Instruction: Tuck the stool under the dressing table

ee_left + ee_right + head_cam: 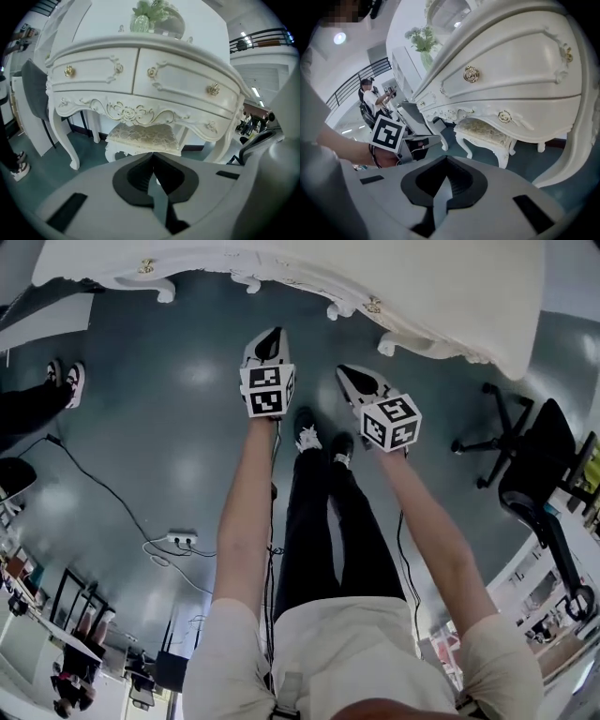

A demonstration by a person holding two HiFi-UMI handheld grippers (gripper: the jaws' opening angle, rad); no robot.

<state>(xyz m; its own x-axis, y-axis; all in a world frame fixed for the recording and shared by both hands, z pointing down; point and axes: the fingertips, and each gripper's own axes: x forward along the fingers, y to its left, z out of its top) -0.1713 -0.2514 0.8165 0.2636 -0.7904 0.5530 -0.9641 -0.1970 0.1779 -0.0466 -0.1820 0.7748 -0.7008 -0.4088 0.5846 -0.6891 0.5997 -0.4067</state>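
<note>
The white carved dressing table (pixel 309 273) spans the top of the head view, and the stool is hidden beneath it there. In the left gripper view the stool (pixel 145 133), with its cream lace cushion and white legs, stands under the dressing table (pixel 140 75), between its legs. The right gripper view shows the same stool (pixel 485 131) under the dressing table (pixel 520 79) from the side. My left gripper (pixel 273 337) (pixel 153 157) is shut and empty, a short way in front of the table. My right gripper (pixel 349 373) (pixel 446 160) is also shut, holding nothing.
A black office chair (pixel 525 465) stands at the right. A power strip (pixel 178 540) with cables lies on the grey floor behind me. Someone's shoes (pixel 64 381) show at the left. A vase of flowers (pixel 150 16) sits on the table. A grey chair (pixel 33 89) stands left of it.
</note>
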